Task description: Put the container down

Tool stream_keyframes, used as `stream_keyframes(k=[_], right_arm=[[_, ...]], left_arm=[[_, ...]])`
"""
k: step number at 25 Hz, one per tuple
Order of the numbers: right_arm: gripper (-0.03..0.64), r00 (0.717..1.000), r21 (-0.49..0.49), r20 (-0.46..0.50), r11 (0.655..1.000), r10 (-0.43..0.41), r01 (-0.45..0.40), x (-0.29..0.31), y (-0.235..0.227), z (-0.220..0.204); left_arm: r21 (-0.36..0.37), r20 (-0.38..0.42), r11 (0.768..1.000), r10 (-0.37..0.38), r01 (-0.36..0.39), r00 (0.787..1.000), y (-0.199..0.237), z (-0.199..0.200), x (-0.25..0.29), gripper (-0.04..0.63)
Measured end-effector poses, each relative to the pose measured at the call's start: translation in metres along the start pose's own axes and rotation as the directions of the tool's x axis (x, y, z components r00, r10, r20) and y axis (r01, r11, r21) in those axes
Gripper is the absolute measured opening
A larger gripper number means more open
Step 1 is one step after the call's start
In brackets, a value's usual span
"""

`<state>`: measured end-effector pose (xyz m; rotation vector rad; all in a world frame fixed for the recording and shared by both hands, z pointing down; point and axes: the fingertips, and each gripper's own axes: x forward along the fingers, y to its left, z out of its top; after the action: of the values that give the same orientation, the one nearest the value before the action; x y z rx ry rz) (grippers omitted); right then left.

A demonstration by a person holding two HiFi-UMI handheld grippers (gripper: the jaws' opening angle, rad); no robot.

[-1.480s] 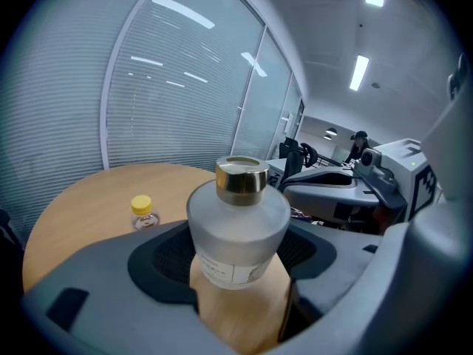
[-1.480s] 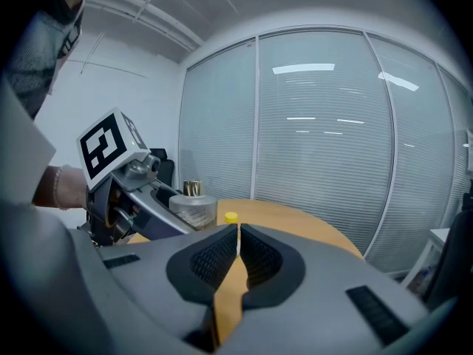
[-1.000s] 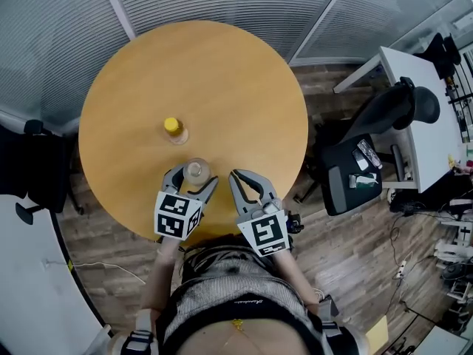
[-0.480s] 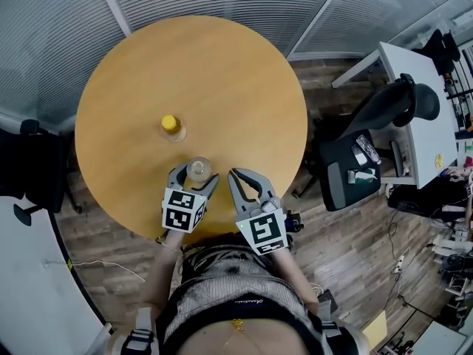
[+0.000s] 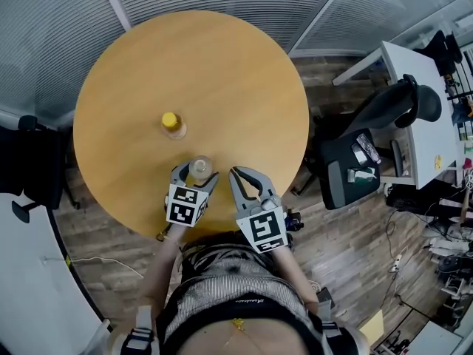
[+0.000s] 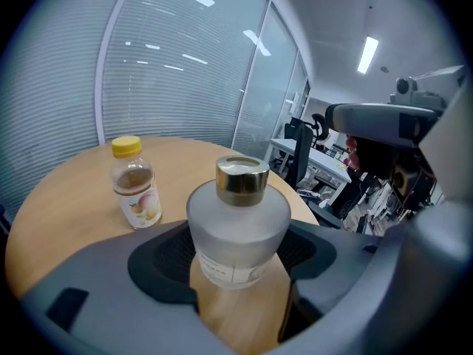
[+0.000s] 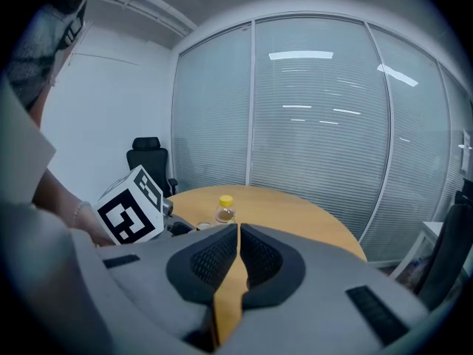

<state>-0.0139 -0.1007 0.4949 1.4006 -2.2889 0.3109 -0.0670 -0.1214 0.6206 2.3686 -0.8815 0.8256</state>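
A frosted glass container [image 5: 199, 168] with a gold cap stands upright near the front edge of the round wooden table [image 5: 222, 65]. My left gripper [image 5: 196, 174] is shut on the container [image 6: 236, 224], with a pad against each side of its body. I cannot tell whether its base rests on the wood. My right gripper [image 5: 244, 179] hovers just right of it, shut and empty, its pads [image 7: 222, 256] nearly touching. The gold cap [image 7: 202, 226] peeks out beside the left gripper's marker cube [image 7: 133, 204].
A small bottle with a yellow cap [image 5: 171, 123] stands a little beyond the container, also seen as that bottle [image 6: 134, 182] in the left gripper view. A black office chair [image 5: 362, 161] and a white desk [image 5: 414, 102] stand to the right. Another black chair [image 5: 29, 168] is at left.
My left gripper's marker cube has shifted slightly forward toward the container, which stays in place between the jaws. The right gripper has barely moved.
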Motion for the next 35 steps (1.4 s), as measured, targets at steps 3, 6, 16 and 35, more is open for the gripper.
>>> stream_keyframes(k=[3, 6, 16, 35], right_arm=[[0.025, 1.000, -0.007, -0.013, 1.000, -0.003, 0.003, 0.002, -0.002, -0.003], [0.025, 1.000, -0.017, -0.026, 1.000, -0.007, 0.006, 0.003, -0.002, -0.007], [0.025, 0.998, -0.001, -0.061, 1.000, -0.028, 0.028, 0.003, -0.007, -0.018], [0.025, 0.992, 0.002, -0.106, 0.998, -0.065, 0.066, 0.000, -0.014, -0.034]], left_arm=[[-0.010, -0.007, 1.000, -0.002, 0.002, 1.000, 0.003, -0.006, 0.007, 0.344], [-0.004, -0.017, 1.000, 0.006, -0.006, 1.000, 0.006, -0.014, 0.012, 0.344], [0.007, -0.032, 0.999, 0.035, -0.035, 0.999, 0.019, -0.037, 0.030, 0.344], [0.092, -0.053, 0.992, 0.088, -0.083, 0.995, 0.025, -0.056, 0.056, 0.344]])
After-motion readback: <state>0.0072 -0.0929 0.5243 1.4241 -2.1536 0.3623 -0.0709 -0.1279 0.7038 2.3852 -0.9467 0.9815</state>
